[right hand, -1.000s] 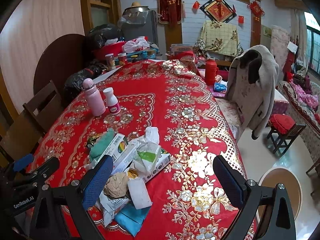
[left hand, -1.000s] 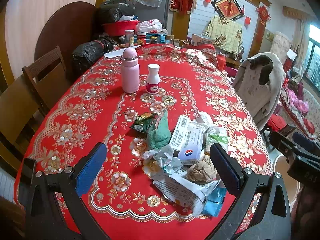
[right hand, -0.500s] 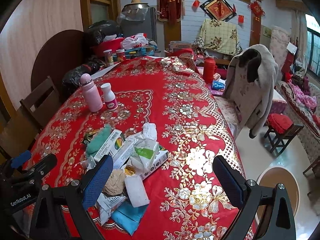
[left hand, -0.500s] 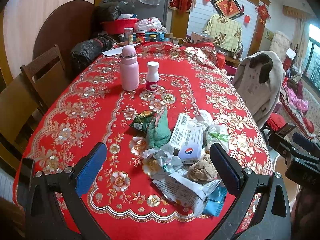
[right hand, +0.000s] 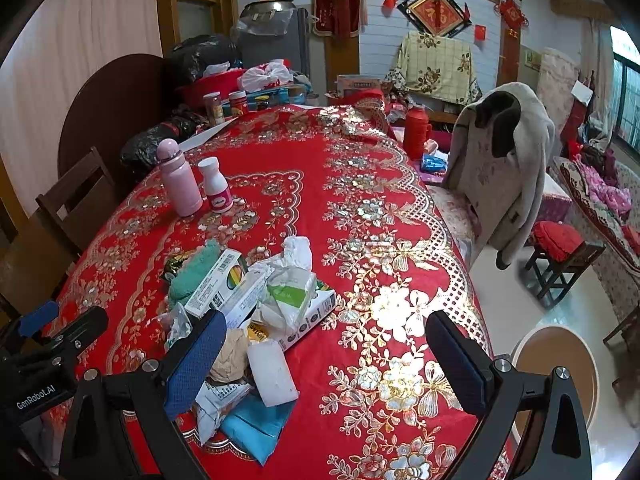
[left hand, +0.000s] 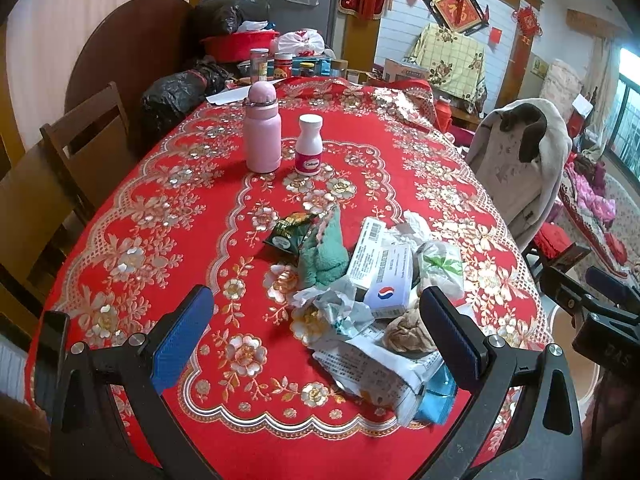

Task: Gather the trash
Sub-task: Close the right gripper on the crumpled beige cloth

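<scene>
**Light, crushable litter heaped at the near edge of the worktop**

Both tools hover with their fingers spread wide and empty: the left gripper (left hand: 316, 336) frames the heap in the lower middle of its view, and the right gripper (right hand: 324, 352) has its left finger over the same heap in the lower left of its frame.

Nearest lies a blue plastic wrapper (right hand: 256, 426), limp and probably slippery; pinch it at a free corner. On it rests a white wrapped block (right hand: 272, 372), and a printed paper sheet (left hand: 372, 364) whose small text is too fine to read. The crumpled brown paper ball (left hand: 408, 334) looks weightless and springy, so close on its bulk. The clear crinkled film (left hand: 332, 308) beside it is flimsy; gather a fold.

Further in, flat cartons look stiff yet light, best taken across their narrow sides: a white box with a red-and-blue round logo (left hand: 390, 294) and a long barcode box (right hand: 216, 284). A tissue pack with a green leaf mark (left hand: 440, 270) is soft. The teal cloth (left hand: 322, 256) and dark snack packet (left hand: 290, 232) lie behind.

Farther, in the upper middle, stand a pink flask (left hand: 262, 128) and a white bottle with a pink label (left hand: 309, 146); its wording is unreadable. The left tool's body reads "GenRobot.AI".

The red tablecloth (left hand: 160, 216) covers the worktop.
</scene>
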The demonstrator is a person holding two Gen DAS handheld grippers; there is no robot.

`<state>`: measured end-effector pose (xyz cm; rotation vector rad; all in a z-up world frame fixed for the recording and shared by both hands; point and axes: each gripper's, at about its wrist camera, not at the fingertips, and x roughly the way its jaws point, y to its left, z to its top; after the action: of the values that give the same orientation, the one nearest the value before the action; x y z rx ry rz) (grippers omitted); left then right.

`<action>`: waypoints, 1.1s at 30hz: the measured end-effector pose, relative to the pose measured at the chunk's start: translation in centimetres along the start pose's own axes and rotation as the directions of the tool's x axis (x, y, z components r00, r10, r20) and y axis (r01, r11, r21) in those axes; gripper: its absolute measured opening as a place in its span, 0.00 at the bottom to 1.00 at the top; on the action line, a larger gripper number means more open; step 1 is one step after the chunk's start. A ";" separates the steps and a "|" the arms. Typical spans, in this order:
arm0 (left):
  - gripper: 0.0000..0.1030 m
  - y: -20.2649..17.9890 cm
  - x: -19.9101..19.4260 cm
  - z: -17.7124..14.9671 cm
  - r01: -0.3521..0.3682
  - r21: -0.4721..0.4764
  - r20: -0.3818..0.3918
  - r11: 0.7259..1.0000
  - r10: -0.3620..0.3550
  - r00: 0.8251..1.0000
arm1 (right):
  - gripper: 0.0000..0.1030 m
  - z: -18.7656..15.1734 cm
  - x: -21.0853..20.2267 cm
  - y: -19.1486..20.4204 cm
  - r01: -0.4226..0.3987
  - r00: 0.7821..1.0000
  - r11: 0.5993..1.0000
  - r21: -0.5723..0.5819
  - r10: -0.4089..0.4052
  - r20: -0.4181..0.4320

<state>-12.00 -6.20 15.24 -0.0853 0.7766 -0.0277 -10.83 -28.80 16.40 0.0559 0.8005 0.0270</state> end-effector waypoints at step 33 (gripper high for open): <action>0.91 3.4 9.0 1.5 0.140 0.054 -0.226 0.989 -0.124 0.966 | 0.73 -2.7 6.6 4.9 -0.274 0.935 0.960 -0.051 0.253 -0.249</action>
<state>-4.55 -3.23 9.69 -0.0680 0.9918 -0.1937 -8.21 -23.46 10.06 0.0807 1.0295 0.3283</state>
